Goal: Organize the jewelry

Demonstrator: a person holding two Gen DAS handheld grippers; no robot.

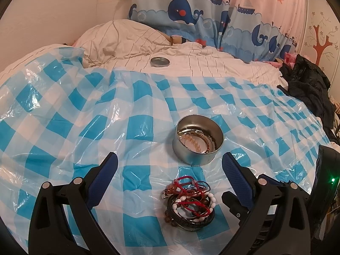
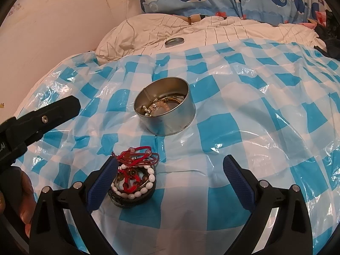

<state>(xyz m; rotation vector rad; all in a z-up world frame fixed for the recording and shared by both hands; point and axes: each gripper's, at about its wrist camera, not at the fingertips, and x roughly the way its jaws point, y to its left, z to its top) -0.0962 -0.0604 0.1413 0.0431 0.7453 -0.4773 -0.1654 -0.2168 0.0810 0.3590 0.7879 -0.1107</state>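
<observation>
Bracelet pile [image 1: 189,204], low centre of frame, looks light, tangled, slippery; both grippers' jaws spread; grab an outer bangle edge.

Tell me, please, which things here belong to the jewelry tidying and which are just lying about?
For the job:
pile of bracelets
round metal tin
tin lid

Lying about:
checked plastic sheet
whale-print curtain
dark clothing
striped bedding

Bracelet pile [image 1: 189,206] before tin [image 1: 197,140]
</observation>
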